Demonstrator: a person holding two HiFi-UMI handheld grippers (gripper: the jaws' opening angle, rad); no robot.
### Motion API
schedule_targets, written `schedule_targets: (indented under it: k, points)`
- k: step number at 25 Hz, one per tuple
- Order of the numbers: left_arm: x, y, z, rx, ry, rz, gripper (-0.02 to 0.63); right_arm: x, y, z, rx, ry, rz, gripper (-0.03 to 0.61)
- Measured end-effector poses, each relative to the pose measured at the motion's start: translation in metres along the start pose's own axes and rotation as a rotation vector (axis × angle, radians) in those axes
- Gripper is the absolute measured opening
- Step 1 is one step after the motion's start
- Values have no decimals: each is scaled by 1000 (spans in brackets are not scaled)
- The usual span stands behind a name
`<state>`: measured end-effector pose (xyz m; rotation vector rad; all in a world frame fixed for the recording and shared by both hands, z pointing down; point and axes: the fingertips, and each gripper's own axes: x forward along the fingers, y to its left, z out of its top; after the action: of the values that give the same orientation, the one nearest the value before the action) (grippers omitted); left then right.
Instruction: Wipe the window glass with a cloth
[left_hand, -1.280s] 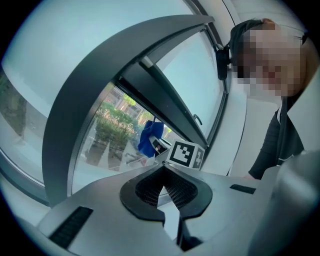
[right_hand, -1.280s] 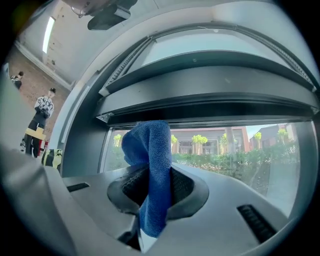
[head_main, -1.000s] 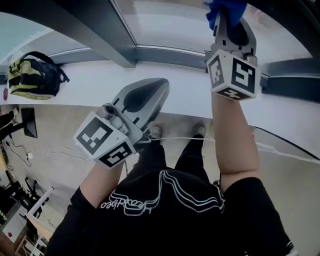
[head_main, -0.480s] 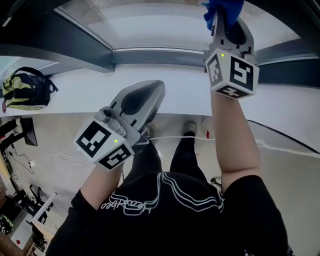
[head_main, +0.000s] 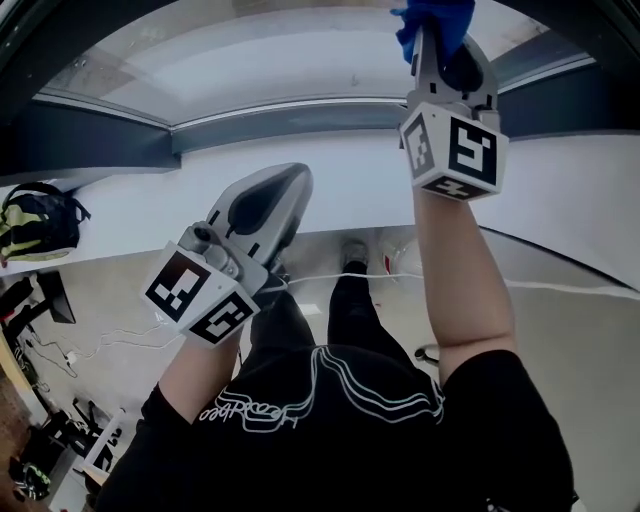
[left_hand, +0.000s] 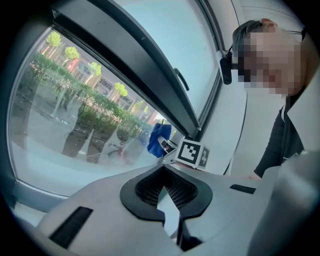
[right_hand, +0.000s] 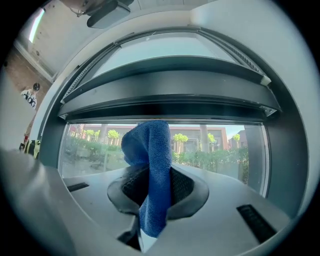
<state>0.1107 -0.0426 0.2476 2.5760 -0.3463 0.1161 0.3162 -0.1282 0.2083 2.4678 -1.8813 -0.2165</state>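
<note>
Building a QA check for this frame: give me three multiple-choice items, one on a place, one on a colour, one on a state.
1. Where does the backpack lie? A on the floor; B on the white sill; C on the person's shoulder.
2. What colour is the cloth? A blue; B yellow; C white.
3. The right hand-held gripper is: A open, empty; B shut on the cloth; C shut on nothing.

1 B: it rests on the sill at the head view's left.
2 A: it shows blue in every view.
3 B: the cloth is pinched between its jaws.
</note>
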Motion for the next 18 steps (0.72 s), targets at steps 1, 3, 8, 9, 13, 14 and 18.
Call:
schedule_targets:
  k: [1, 3, 8, 9, 13, 14, 18]
  points:
    - [8, -4, 0, 2, -2, -3, 6, -1, -11, -1, -3, 2, -8, 64]
    - [23, -13, -2, 5, 1, -9, 6, -3, -34, -1, -9, 3, -22, 64]
    - [59, -33, -14, -3, 14, -28, 6, -12, -85, -7, -21, 5, -60, 64]
    - [66, -37, -16, -2, 13, -29, 6, -14, -95, -9, -22, 8, -69, 64]
    - [85, -50, -20, 10, 14, -22, 6, -25, -134, -13, -15, 9, -116, 64]
    - [89, -52, -20, 12, 17, -20, 6, -26, -144, -14, -12, 9, -130, 64]
    - [107, -58, -22, 18, 31, -20, 6, -29, -178, -15, -13, 12, -173, 65]
